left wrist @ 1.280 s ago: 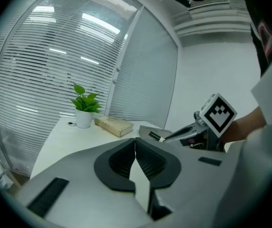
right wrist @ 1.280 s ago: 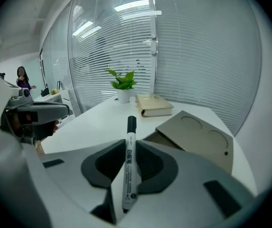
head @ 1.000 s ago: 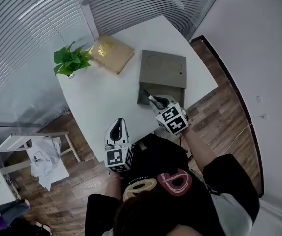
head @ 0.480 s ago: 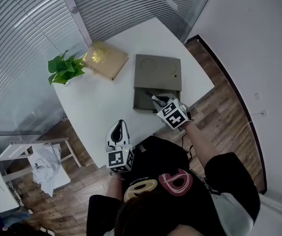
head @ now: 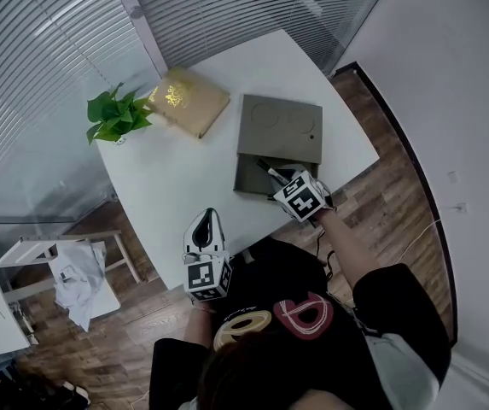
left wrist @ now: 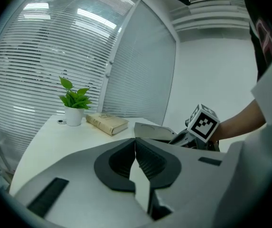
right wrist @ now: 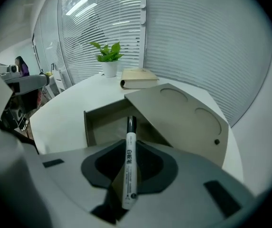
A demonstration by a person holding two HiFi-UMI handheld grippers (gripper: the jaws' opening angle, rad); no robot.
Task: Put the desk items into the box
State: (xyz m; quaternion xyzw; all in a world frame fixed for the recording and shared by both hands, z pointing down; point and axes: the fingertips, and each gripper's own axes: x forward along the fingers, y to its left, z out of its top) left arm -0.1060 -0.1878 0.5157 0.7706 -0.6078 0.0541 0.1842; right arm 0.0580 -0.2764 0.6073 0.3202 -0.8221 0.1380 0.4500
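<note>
Since a second earlier the right hand-held gripper had sunk and tipped more steeply down toward the box, while the left hand-held gripper had hardly shifted.

Nearest the person, the left hand-held gripper hovered over the near edge of the white surface. In its own view the jaws of the left hand-held gripper met with nothing between them.

To its right, the right hand-held gripper was clamped on a white marker pen with a black cap. The pen ran lengthways between the pads, with its capped end pointing forward and down at the open part of the box. In the head view the pen hung over that open part. Whether it touched the box could not be told.

The flat grey-brown box stood near the surface's right side. Its grey-brown lid with two round impressions lay slanted across the far part, leaving the near compartment uncovered. In the right gripper view the box's wall and the tilted lid were plain to see.

Further off, to the left of the box and apart from it, lay a closed tan book with a gold-patterned cover. Just beside it, at the far left corner, stood a small green plant in a white pot.
</note>
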